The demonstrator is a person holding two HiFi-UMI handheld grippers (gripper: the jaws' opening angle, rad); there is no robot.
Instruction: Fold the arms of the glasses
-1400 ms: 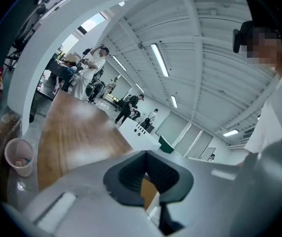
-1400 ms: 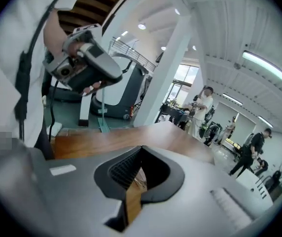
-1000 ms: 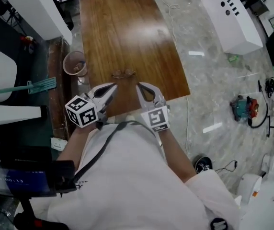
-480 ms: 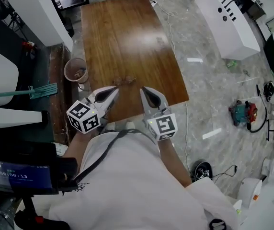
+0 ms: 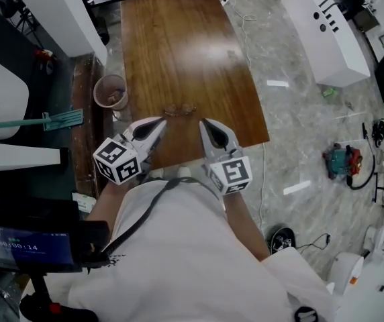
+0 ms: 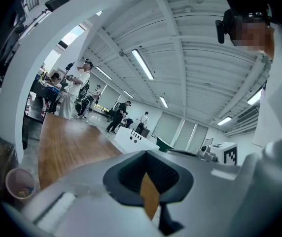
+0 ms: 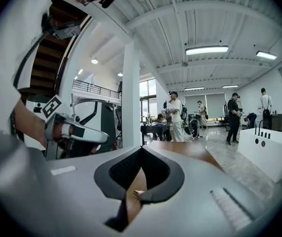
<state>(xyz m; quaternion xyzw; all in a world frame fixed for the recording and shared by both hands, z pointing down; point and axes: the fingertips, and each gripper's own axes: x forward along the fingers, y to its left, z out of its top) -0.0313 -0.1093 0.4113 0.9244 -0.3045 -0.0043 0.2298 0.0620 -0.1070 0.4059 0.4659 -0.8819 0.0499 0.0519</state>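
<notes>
The glasses (image 5: 178,110) lie on the brown wooden table (image 5: 178,39), near its front edge, with thin frames that are hard to make out. My left gripper (image 5: 158,124) hovers just short of them on the left. Its jaws are shut with nothing between them, and in the left gripper view (image 6: 149,180) only a sliver of table shows through the jaws. My right gripper (image 5: 205,124) hovers on the right, also shut and empty. In the right gripper view (image 7: 140,176) a small pale bit (image 7: 137,193), probably the glasses, shows in the slit. Neither gripper touches the glasses.
A round bin (image 5: 111,91) stands on the floor left of the table, seen also in the left gripper view as a bin (image 6: 20,183). A teal mop (image 5: 44,121) lies further left. A white cabinet (image 5: 323,25) stands at the right. Several people stand far off.
Both grippers have risen a little and rolled, the right one more, so its marker cube faces up. The glasses have not moved.
</notes>
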